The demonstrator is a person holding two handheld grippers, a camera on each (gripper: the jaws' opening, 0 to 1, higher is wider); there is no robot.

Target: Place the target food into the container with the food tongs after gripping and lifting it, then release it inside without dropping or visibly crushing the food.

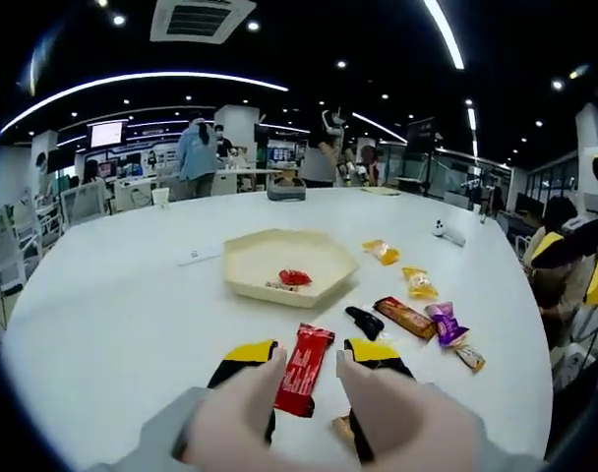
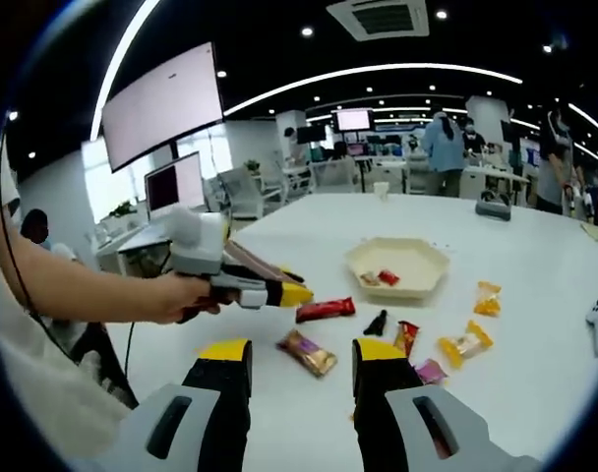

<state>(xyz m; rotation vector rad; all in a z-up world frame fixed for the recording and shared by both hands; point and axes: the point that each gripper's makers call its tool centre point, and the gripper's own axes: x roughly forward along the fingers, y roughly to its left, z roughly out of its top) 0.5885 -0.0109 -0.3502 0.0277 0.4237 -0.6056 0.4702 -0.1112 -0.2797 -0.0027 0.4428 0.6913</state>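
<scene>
Between the spread jaws of the left gripper [image 1: 309,369], a red candy bar [image 1: 304,369] is seen lying on the white table [image 1: 112,315]; contact cannot be told. Beyond it, mid-table, sits the tan tray [image 1: 289,264]. The right gripper [image 2: 301,362] is open and holds nothing, over a brown snack packet [image 2: 306,352]. Bare table lies toward the near edge.

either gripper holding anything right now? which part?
Nothing held. The left gripper sits open around the near end of the red snack bar, which lies on the table. The right gripper is open; a brown wrapped snack lies between its jaws.
</scene>
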